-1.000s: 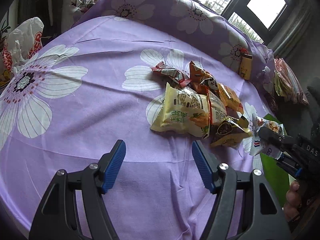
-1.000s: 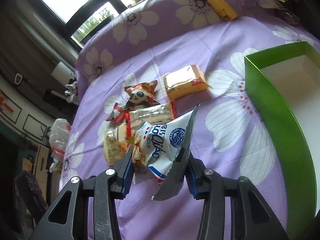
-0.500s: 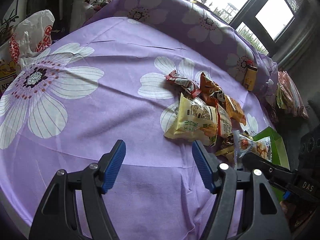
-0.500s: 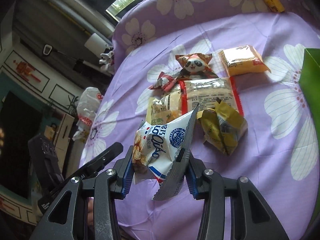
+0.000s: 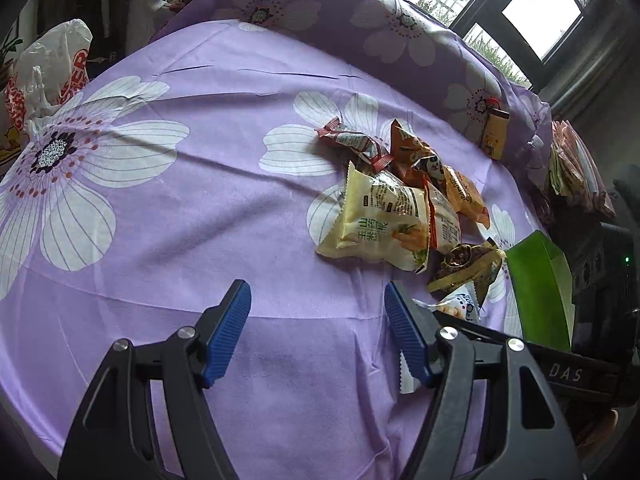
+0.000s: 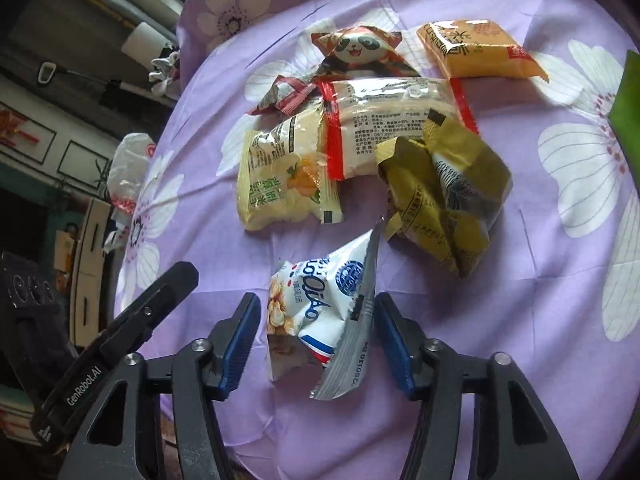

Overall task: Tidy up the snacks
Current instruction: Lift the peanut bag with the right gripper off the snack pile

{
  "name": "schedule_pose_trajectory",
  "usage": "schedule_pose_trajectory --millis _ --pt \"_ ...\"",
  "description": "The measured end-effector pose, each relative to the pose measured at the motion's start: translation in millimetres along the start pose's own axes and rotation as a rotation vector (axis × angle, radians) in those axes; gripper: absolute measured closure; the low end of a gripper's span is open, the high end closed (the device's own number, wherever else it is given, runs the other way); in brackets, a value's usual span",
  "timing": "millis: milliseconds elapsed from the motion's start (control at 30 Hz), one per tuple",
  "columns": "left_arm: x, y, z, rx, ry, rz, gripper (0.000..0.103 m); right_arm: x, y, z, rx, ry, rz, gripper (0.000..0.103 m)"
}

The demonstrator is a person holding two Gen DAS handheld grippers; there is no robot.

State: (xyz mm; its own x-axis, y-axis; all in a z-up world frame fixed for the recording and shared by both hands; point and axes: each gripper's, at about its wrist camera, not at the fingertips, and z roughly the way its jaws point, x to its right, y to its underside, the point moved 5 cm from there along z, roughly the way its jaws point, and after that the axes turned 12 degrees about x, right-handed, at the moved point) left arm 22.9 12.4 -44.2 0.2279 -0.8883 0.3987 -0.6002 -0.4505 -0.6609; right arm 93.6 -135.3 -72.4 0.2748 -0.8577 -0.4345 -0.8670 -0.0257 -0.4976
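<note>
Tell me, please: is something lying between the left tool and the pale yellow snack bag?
Nothing visible does. Between the open left tool and the pale yellow snack bag there is only bare purple cloth. The other packets lie beside or behind it.

green box [image 6: 628, 96]: cut off by the edge
white bag [image 5: 456, 308]: mostly hidden behind a gripper finger
small print on packs: too tiny to read

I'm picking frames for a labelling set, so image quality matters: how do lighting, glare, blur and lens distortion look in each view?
Left wrist view: sharp; fisheye bends the purple tablecloth into a dome, corners dark, window blown out white. Right wrist view: sharp too, soft daylight, faint shadows; glare on the clear red-edged packet; the white popcorn bag looms large near the lens.
</note>
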Motion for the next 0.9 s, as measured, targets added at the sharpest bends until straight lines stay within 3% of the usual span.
schedule_pose_trajectory --millis 367,533,767,900 --pt "37.5 22.2 8.4 -0.108 0.175 0.03 0.032 34.4 -15.6 -32.5 0.122 0.028 0.143 0.029" --pt "51.9 33.7 9.8 -0.167 0.236 0.034 0.032 34.6 -22.1 -36.4 0.163 0.026 0.121 0.029" --pt "57.5 41.0 17.6 -0.197 0.259 -0.001 0.032 23.5 -22.8 -15.1 0.112 -0.03 0.112 0.029" --pt "56.1 40.4 19.7 -0.191 0.261 -0.028 0.032 22.5 -18.9 -7.1 0.072 -0.07 0.142 0.037"
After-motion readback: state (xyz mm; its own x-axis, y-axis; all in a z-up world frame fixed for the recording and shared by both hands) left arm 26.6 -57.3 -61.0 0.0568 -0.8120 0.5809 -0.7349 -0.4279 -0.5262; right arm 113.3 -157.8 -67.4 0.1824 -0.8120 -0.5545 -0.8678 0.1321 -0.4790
